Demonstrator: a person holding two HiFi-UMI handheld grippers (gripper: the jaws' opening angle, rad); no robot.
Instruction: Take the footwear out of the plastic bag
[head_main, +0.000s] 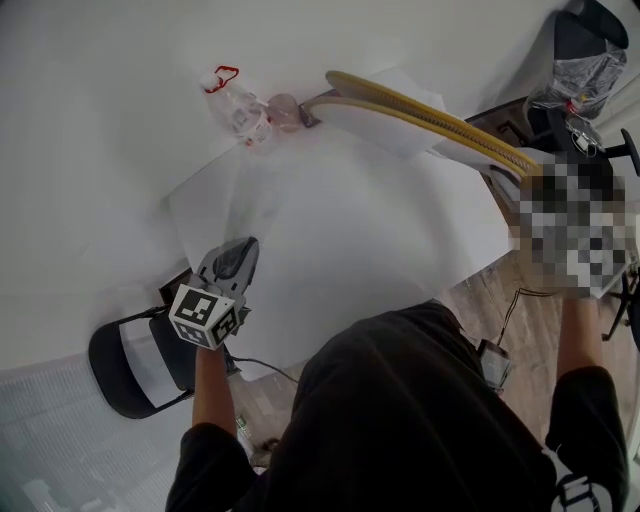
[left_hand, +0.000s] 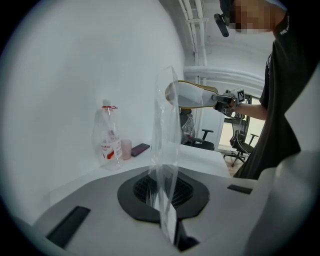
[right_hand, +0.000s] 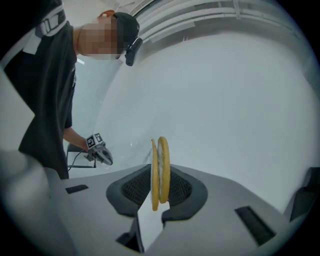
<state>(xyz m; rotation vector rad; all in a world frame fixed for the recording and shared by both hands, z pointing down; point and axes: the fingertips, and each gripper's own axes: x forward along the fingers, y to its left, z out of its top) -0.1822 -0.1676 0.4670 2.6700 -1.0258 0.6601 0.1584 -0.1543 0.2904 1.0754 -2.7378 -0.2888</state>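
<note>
1. Left gripper (head_main: 236, 256), grey, with a marker cube, at the near left corner of the table. The jaws are pressed together on the lower edge of item 2.
2. Clear, thin plastic bag (left_hand: 165, 150). It is pinched at one edge and rises upright from the left jaws.
3. White rectangular table (head_main: 380, 240), set against a white wall.
4. Right gripper (right_hand: 152, 205), held above the table's right end. The jaws are clamped on item 5.
5. Pair of flat white slippers with yellow rims (head_main: 430, 120), laid face to face, gripped at one end and held in the air. Their far tips reach towards the bag's upper end; contact cannot be told.
6. Clear plastic bottle with a red cap ring (head_main: 238, 110), standing by the wall.
7. Small pink cup (head_main: 284, 110), just beside the bottle.
8. Dark flat phone (left_hand: 140, 149), lying next to the cup.
</note>
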